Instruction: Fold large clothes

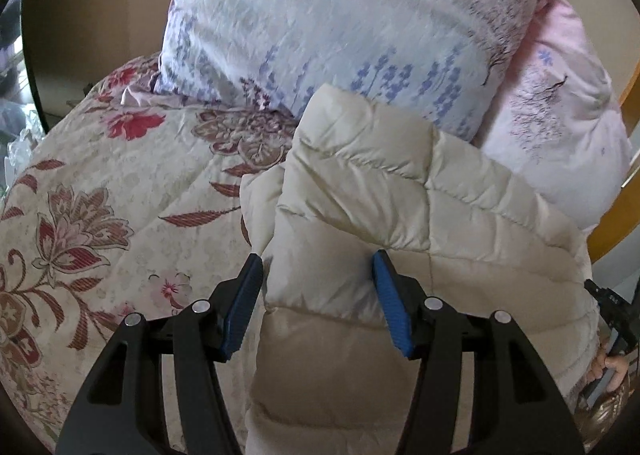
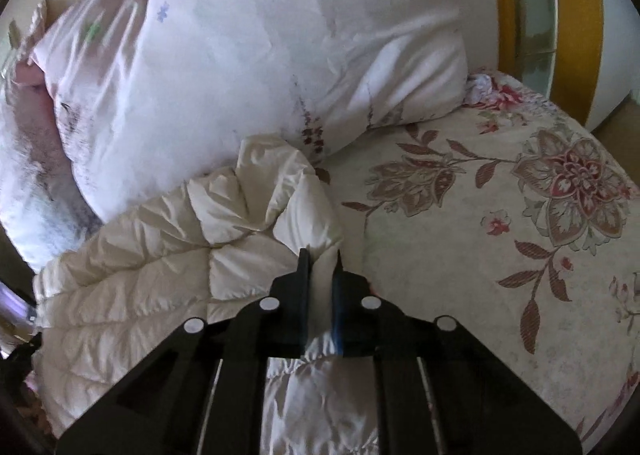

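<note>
Cream puffer jacket point(image 1: 360, 191) on floral bedspread point(image 1: 100, 183), left gripper point(image 1: 318, 275) jaws apart over it

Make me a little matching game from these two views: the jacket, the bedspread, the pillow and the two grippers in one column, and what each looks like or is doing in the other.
Things:
1. jacket
2. bedspread
3. pillow
4. left gripper
5. right gripper

Descriptions:
A. red-brown flower print, spread flat
B. jaws apart, over the jacket
C. cream, quilted, puffy
D. pinched on a fold of the jacket
E. pale, with blue-violet flower sprigs, behind the jacket

Pairs: 1-C, 2-A, 3-E, 4-B, 5-D
</note>
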`<state>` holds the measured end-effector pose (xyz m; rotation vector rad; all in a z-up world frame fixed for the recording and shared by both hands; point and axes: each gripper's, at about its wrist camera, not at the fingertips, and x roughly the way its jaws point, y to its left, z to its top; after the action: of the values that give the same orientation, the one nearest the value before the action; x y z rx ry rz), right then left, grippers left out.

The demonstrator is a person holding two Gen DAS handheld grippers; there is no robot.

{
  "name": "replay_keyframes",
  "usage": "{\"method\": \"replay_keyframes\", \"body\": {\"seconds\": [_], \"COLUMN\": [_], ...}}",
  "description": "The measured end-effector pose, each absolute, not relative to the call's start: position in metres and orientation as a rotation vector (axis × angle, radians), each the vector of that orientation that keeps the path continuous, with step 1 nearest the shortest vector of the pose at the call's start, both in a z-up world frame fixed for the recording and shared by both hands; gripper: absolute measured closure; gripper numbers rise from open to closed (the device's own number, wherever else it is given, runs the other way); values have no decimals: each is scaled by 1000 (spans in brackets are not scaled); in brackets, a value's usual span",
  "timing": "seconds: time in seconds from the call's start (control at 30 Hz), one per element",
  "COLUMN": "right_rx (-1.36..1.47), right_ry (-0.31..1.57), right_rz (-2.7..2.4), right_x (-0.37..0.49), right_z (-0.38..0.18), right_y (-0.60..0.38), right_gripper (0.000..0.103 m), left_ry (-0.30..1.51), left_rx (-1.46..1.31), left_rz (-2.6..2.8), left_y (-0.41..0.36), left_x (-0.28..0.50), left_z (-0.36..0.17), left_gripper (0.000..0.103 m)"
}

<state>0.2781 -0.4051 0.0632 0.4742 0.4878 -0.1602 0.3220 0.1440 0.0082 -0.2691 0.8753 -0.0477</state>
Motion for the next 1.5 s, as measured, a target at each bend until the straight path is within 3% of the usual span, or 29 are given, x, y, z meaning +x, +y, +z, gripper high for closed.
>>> {"method": "replay_keyframes", "body": {"seconds": [0.47, 0.6, 0.9, 1.2, 1.5], "right_rx": [367, 385, 339, 323, 387], "right_ry": [576, 577, 355, 557, 578], "right_rz": [-359, -370, -178, -120, -94], "right_x": [318, 313, 235, 267, 282], "right_z": [35, 35, 69, 36, 19], "right_y": [-396, -401, -378, -360, -367], "right_gripper": [89, 72, 71, 67, 64], "left_ry": [903, 897, 663, 820, 865], "left_rx": [-320, -311, -263, -235, -264], "left_rz": [60, 61, -53, -105, -99], "left_y": [144, 146, 133, 101, 106], "left_x": [348, 344, 284, 304, 322], "left_z": [-23, -20, 34, 5, -13], "left_gripper": [20, 20, 21, 21, 20]}}
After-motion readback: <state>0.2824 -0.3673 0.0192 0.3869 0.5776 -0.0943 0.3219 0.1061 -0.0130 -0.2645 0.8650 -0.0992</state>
